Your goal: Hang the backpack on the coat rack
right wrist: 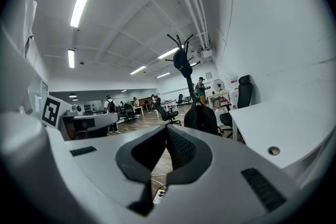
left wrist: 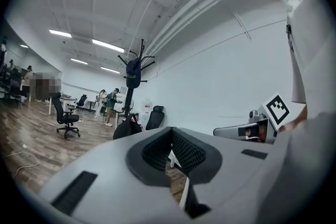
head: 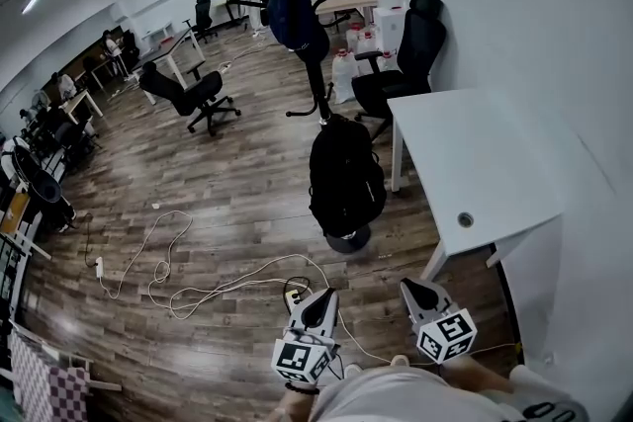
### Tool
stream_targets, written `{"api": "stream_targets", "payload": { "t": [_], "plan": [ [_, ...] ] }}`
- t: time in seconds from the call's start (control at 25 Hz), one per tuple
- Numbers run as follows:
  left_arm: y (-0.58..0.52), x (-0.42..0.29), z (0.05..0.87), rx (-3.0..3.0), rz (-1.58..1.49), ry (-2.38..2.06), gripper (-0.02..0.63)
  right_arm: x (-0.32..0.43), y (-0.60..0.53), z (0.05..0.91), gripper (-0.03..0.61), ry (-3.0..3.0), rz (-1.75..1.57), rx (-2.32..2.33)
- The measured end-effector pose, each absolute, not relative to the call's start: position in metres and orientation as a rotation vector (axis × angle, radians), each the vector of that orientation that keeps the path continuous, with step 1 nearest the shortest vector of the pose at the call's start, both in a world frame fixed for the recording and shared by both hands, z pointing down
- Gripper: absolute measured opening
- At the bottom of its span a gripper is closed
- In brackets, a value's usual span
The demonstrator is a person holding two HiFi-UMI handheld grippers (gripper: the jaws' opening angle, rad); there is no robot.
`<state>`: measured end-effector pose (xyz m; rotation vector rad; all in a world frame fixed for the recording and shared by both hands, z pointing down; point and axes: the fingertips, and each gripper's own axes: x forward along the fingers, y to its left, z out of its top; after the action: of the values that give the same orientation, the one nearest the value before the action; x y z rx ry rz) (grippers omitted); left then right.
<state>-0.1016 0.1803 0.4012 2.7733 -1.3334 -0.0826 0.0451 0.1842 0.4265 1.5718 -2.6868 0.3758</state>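
The black backpack (head: 346,175) stands on the wooden floor, leaning against the foot of the black coat rack (head: 318,84). A dark blue bag (head: 295,13) hangs high on the rack. My left gripper (head: 318,297) and right gripper (head: 408,288) are low in the head view, well short of the backpack, both shut with nothing in them. The left gripper view shows the left gripper (left wrist: 170,152) shut, with the backpack (left wrist: 126,127) and rack (left wrist: 134,86) far ahead. In the right gripper view the right gripper (right wrist: 167,149) is shut and empty, and the backpack (right wrist: 202,118) sits below the rack (right wrist: 184,68).
A white desk (head: 475,163) stands to the right of the backpack. One black office chair (head: 406,54) is behind the desk and another (head: 188,94) is out to the left. White cables (head: 198,287) and a power strip (head: 295,295) lie on the floor before my grippers. People stand far back.
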Motion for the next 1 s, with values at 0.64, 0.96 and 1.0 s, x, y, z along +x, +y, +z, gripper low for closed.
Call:
{"api": "stream_targets", "payload": {
  "t": [0.64, 0.96, 1.0],
  "plan": [
    [0.179, -0.098, 0.411, 2.762, -0.056, -1.321, 0.008, 0.053, 0.183, 0.438, 0.015, -2.644, 0.392, 1.585],
    [0.181, -0.095, 0.416, 2.760, -0.037, -1.311, 0.008, 0.056, 0.184, 0.444, 0.014, -2.637, 0.429, 1.587],
    [0.181, -0.096, 0.416, 2.760, -0.037, -1.314, 0.008, 0.057, 0.185, 0.445, 0.014, -2.633, 0.435, 1.590]
  ]
}}
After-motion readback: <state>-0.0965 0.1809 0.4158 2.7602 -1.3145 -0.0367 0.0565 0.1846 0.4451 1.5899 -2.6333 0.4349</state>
